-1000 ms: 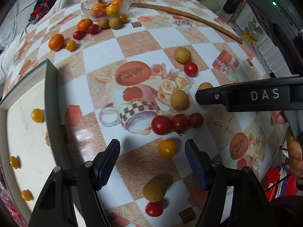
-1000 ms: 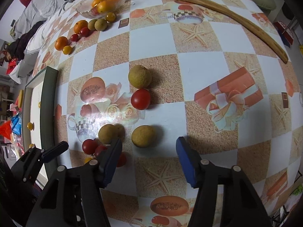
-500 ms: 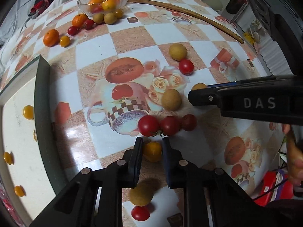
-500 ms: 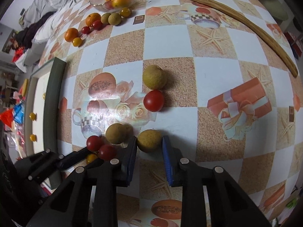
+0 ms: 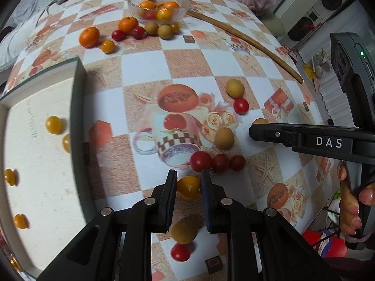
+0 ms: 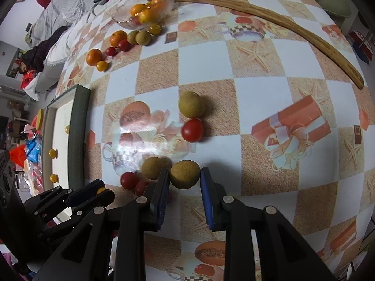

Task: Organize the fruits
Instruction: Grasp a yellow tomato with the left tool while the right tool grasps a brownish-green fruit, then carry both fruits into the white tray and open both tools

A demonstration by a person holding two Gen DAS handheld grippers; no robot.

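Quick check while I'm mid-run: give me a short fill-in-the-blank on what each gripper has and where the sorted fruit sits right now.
1. The left gripper is shut on a small round ____ tomato.
2. The right gripper is shut on a round ____ longan fruit.
3. The clear glass bowl at the far end of the table holds mostly ____ fruits.
4. The white tray with the dark green rim holds only small ____ tomatoes.

Missing words: yellow; brown; orange; yellow
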